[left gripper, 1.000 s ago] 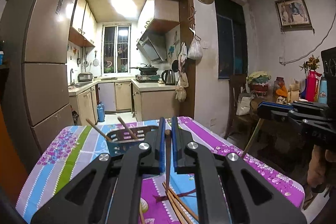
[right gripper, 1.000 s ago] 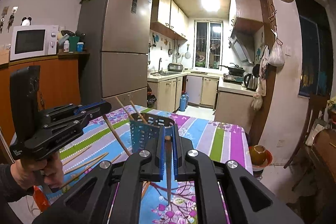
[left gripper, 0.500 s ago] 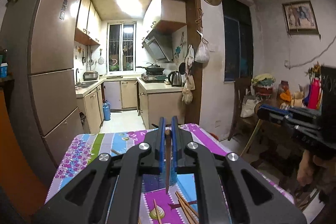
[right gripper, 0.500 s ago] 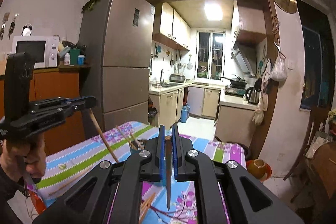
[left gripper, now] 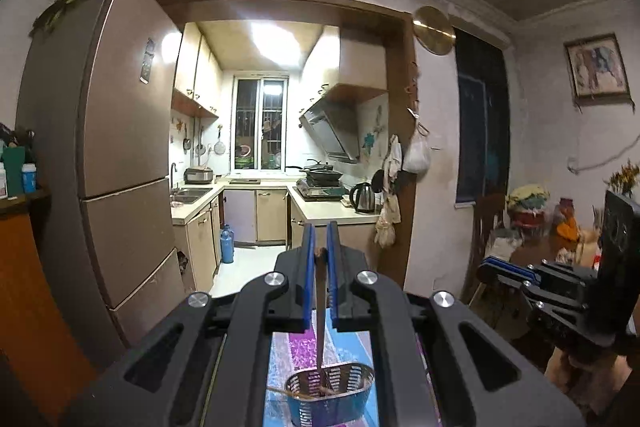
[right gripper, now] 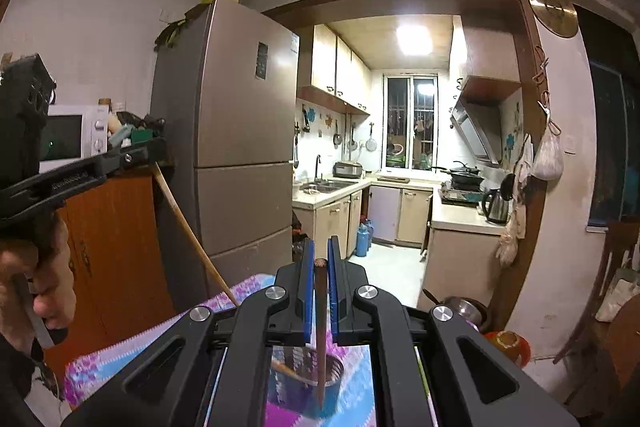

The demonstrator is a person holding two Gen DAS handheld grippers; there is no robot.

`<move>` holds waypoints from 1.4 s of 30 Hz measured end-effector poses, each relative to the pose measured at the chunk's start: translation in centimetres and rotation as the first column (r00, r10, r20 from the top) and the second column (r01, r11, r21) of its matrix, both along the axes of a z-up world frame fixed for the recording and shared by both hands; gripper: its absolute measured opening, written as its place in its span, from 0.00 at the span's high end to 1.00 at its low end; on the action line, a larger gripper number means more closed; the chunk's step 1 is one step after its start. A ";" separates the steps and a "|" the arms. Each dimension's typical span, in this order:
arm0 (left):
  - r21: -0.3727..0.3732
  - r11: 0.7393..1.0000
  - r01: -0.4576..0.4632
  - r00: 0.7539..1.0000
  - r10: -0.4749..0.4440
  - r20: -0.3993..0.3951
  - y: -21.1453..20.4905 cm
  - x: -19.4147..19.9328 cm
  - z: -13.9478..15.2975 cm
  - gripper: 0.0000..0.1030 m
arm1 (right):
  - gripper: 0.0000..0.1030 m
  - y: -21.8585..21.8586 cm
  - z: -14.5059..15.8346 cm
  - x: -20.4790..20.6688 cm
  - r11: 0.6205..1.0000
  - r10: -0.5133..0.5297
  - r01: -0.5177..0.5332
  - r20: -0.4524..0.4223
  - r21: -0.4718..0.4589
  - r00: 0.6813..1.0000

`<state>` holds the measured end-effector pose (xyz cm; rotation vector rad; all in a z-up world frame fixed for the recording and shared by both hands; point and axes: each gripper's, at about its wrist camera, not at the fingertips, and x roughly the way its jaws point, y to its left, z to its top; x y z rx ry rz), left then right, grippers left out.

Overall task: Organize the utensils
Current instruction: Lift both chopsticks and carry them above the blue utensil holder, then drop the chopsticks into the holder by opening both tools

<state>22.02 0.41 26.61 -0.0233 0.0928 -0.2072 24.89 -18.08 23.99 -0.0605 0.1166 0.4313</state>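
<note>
**Observer:** Where do you stand with the utensils?

**Operator:** Biggest thing first: the table with its striped floral cloth [right gripper: 248, 291] is mostly hidden under my rigs, so I can't tell how many loose chopsticks are left on it. The perforated holder basket [left gripper: 332, 393] sits on it below both grippers, and I can see a few sticks lying inside, so I judge part of the job is done.

**Observer:** And the grippers?

**Operator:** My left gripper [left gripper: 319, 255] is clamped tight on one chopstick [left gripper: 320, 307], gripped near its top end and hanging down, its tip right over the basket mouth. From the other camera that same stick looks slanted. My right gripper [right gripper: 319, 259] is also pinched closed on a darker chopstick [right gripper: 320, 327], hanging nearly upright over the basket.

**Observer:** So what's left?

**Operator:** Neither stick has been let go yet. I reckon I need to lower both into the basket and release, then check the cloth for strays.
</note>
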 end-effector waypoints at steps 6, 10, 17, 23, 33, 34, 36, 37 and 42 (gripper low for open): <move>-0.019 1.000 -0.008 0.998 0.007 -0.058 0.6 3.7 -1.6 0.96 | 0.93 1.2 0.8 3.5 1.000 0.014 -0.014 0.007 0.016 1.000; 0.001 1.000 -0.006 0.994 0.007 -0.105 0.1 6.3 -3.8 0.96 | 0.93 1.3 -0.4 6.0 0.999 0.009 -0.008 -0.017 0.036 1.000; 0.013 1.000 -0.011 0.986 0.013 -0.165 0.3 9.2 -6.7 0.96 | 0.93 1.1 -3.7 9.8 0.998 -0.009 0.014 -0.087 0.060 0.996; 0.024 1.000 -0.013 0.979 0.018 -0.204 0.7 11.0 -8.5 0.96 | 0.93 1.4 -5.7 12.2 0.998 -0.015 0.022 -0.131 0.053 0.991; 0.025 1.000 0.000 0.962 0.007 -0.273 0.6 13.7 -11.6 0.96 | 0.93 2.8 -8.0 14.1 1.000 -0.007 0.012 -0.179 0.026 0.984; 0.029 1.000 0.000 0.960 0.008 -0.279 0.6 14.0 -11.9 0.96 | 0.93 2.9 -8.3 14.4 1.000 -0.007 0.011 -0.189 0.021 0.982; 0.041 0.999 -0.004 0.957 0.016 -0.289 0.6 14.4 -12.5 0.96 | 0.93 3.0 -8.8 14.7 1.000 -0.004 0.008 -0.201 0.019 0.980; 0.043 0.999 -0.002 0.955 0.015 -0.297 0.5 14.5 -12.8 0.96 | 0.92 3.0 -9.0 14.8 1.000 -0.001 0.006 -0.208 0.020 0.978; 0.057 0.998 -0.003 0.949 0.021 -0.315 0.7 14.9 -13.4 0.95 | 0.92 2.8 -9.5 15.0 1.000 -0.005 0.012 -0.217 0.028 0.976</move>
